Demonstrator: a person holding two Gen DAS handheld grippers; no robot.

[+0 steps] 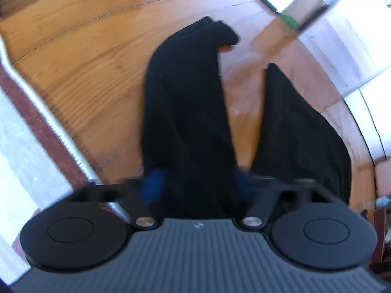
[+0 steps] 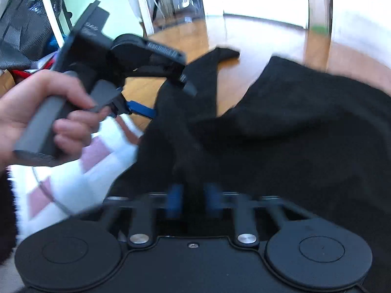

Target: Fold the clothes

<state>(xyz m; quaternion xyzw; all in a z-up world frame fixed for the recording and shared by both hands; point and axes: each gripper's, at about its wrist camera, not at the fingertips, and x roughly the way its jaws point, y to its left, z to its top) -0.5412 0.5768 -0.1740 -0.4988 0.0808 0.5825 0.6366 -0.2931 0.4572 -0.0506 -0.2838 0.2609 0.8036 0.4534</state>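
Note:
A black garment (image 1: 185,112) hangs from my left gripper (image 1: 195,183), whose blue-padded fingers (image 1: 152,185) are shut on a fold of it above the wooden table (image 1: 85,61). Another part of the garment (image 1: 300,131) droops to the right. In the right wrist view the same black garment (image 2: 281,134) spreads over the table (image 2: 229,92), and my right gripper (image 2: 193,197) is shut on a bunched ridge of it. The left gripper (image 2: 168,73), held by a hand (image 2: 36,109), grips the garment's upper left edge there.
The table's metal-trimmed edge (image 1: 36,112) runs down the left, with pale tiled floor (image 1: 19,161) beyond. A white wall and window area (image 1: 342,31) lies at the far right. Bags and clutter (image 2: 22,29) sit at the far left of the right wrist view.

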